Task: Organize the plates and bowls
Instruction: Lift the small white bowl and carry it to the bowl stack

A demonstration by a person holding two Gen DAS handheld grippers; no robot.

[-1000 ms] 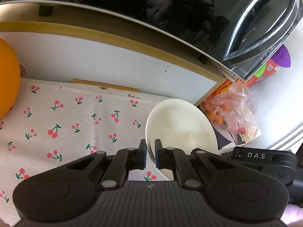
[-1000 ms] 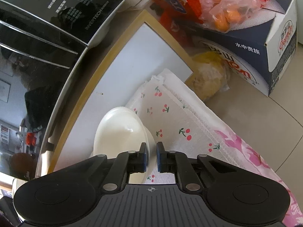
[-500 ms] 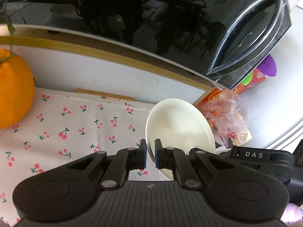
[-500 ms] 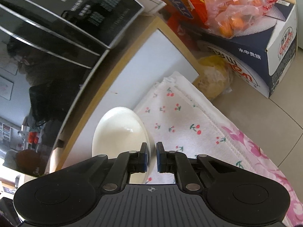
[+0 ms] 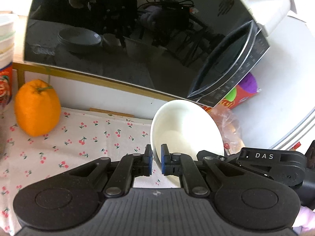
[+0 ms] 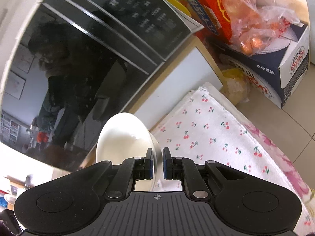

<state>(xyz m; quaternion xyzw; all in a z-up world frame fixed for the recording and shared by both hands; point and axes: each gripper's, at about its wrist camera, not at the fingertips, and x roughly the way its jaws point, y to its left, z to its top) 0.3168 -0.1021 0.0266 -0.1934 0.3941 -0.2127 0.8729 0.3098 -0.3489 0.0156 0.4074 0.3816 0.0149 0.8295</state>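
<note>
We note a plain cream-white bowl (image 5: 187, 129). The cloth (image 5: 82, 137) is white with small red cherries on green stems. The orange (image 5: 37, 108) is bright orange. The appliance (image 5: 128, 35) has a glossy black front. The grippers' pads (image 5: 150, 162) are blue on black bodies. The box (image 6: 275, 66) is navy and white.

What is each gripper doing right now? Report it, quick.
Left gripper: shut on the white bowl rim.
Right gripper: shut on the same bowl's opposite rim.
</note>
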